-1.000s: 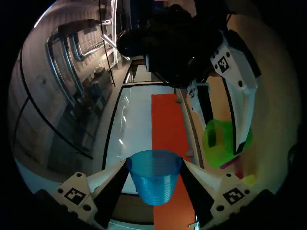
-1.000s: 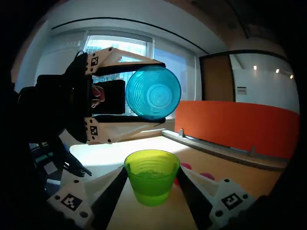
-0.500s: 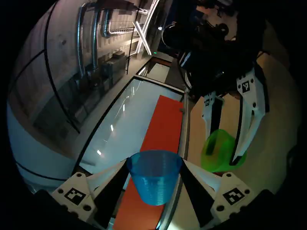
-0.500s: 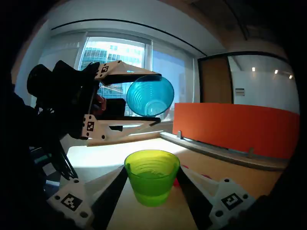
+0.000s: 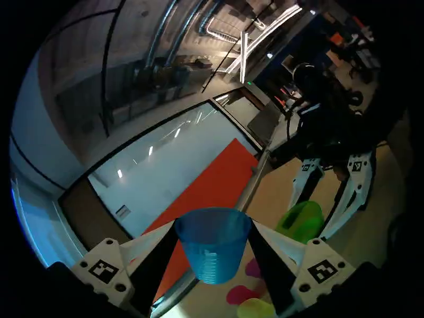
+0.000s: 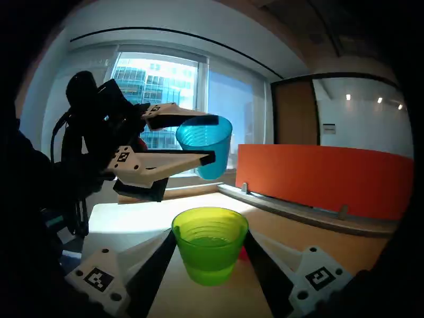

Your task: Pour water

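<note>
My left gripper (image 5: 213,249) is shut on a translucent blue cup (image 5: 213,250), held between its two white fingers. In the right gripper view the same blue cup (image 6: 205,146) hangs up and to the left, nearly upright and slightly tilted, in the left gripper (image 6: 206,140). My right gripper (image 6: 210,246) is shut on a translucent green cup (image 6: 210,244) with some water in its lower part, held upright over the table. In the left gripper view the green cup (image 5: 301,221) sits lower right between the right gripper (image 5: 310,225) fingers.
A light wooden table (image 6: 318,233) lies below with an orange partition (image 6: 328,177) along its far side. Pink and yellow discs (image 5: 249,294) lie on the table under the blue cup. Large windows (image 6: 159,90) stand behind, and a person's dark sleeve (image 6: 32,185) is at left.
The blue cup has swung from lying tipped with its mouth toward the green cup back to nearly upright, and moved slightly away. The green cup has stayed still.
</note>
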Tool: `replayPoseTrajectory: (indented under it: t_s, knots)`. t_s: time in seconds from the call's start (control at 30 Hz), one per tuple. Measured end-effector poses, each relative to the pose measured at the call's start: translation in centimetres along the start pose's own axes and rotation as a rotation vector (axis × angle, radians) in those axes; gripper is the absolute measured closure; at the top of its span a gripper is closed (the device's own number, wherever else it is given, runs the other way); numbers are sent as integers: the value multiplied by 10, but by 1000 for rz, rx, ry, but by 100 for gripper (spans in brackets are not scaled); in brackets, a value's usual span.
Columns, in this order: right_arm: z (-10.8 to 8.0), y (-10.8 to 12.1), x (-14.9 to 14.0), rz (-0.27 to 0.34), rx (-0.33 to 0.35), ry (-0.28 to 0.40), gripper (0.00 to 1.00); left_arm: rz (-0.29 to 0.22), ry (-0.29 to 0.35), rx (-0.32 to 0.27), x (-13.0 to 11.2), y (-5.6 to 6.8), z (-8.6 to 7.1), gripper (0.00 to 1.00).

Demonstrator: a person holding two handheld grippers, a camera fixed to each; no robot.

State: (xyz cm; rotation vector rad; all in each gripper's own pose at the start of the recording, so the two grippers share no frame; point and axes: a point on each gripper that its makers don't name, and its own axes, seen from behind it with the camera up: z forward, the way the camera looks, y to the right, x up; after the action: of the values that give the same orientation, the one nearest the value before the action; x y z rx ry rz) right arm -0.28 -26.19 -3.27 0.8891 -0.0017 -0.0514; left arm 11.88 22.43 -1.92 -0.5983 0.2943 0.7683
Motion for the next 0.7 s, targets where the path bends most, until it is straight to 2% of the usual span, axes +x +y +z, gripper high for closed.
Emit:
replayPoseTrajectory:
  t_s: [0.1, 0.3, 0.5, 0.6, 0.7]
  knots:
    - [-1, 1, 3, -3, -6, 5, 11, -73, -2, -1, -5, -4, 1, 12]
    - [-4, 2, 6, 0, -14, 13, 11, -199, -7, -1, -19, -3, 0, 12]
    - [-7, 4, 10, -2, -25, 18, 11, -384, -37, -20, -35, 1, 1, 12]
    - [-9, 4, 14, 0, -27, 24, 11, -458, -29, -32, -39, 2, 2, 12]
    - [-11, 6, 16, 1, -31, 26, 11, -509, -27, -39, -42, 3, 4, 12]
